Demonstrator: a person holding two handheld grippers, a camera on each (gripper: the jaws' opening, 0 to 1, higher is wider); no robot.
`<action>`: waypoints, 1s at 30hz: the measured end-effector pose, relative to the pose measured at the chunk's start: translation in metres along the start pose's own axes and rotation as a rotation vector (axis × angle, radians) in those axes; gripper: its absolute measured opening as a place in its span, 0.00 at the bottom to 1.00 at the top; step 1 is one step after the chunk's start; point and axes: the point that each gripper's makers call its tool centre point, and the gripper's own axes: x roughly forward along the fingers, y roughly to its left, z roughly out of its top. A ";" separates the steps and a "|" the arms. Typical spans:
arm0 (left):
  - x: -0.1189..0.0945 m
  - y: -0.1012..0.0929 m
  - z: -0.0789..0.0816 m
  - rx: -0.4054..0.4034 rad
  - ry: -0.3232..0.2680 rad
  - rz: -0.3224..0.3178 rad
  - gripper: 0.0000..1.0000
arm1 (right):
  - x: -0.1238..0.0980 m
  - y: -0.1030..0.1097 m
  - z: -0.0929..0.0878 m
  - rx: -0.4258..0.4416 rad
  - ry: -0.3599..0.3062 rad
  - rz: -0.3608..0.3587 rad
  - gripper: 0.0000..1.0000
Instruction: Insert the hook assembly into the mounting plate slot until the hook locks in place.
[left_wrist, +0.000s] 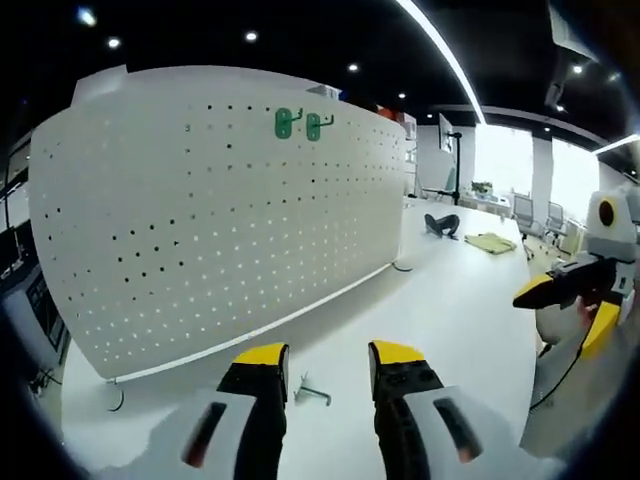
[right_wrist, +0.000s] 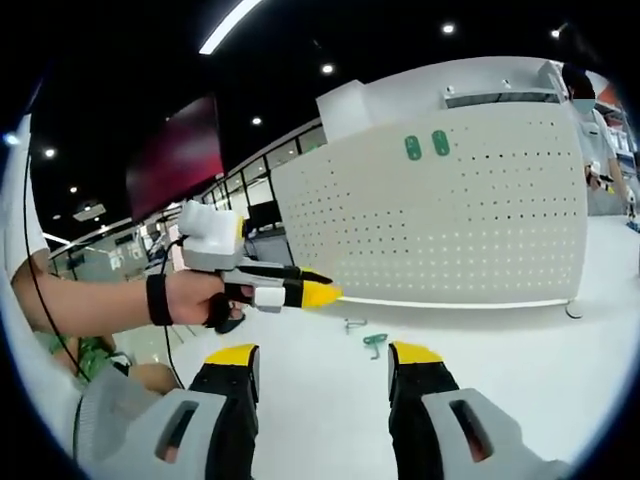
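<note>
Both left tongs (left_wrist: 328, 372) and right tongs (right_wrist: 322, 374) stand wide, holding nothing. Between the left jaws, a metal hook (left_wrist: 312, 392) lies on the white worktop (left_wrist: 460, 300). Two green hooks (left_wrist: 299, 124) sit on the pegboard (left_wrist: 220, 220).

You have open white table (left_wrist: 450, 300) in front of the upright pegboard (left_wrist: 220, 210). Near the pegboard's foot, a small metal hook (left_wrist: 312, 392) lies between your left gripper's jaws.

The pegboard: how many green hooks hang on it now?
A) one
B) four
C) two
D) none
C: two green hooks sit side by side near the top of the white pegboard, seen in both views.
</note>
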 end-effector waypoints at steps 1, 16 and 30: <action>0.001 0.000 -0.002 -0.002 0.000 -0.002 0.33 | 0.001 0.001 -0.002 0.001 0.006 0.000 0.52; 0.012 0.013 -0.030 0.083 0.062 0.020 0.28 | 0.002 0.005 -0.020 0.017 0.056 0.000 0.52; 0.020 0.027 -0.054 0.060 0.119 0.056 0.22 | -0.003 0.003 -0.032 0.022 0.103 -0.007 0.51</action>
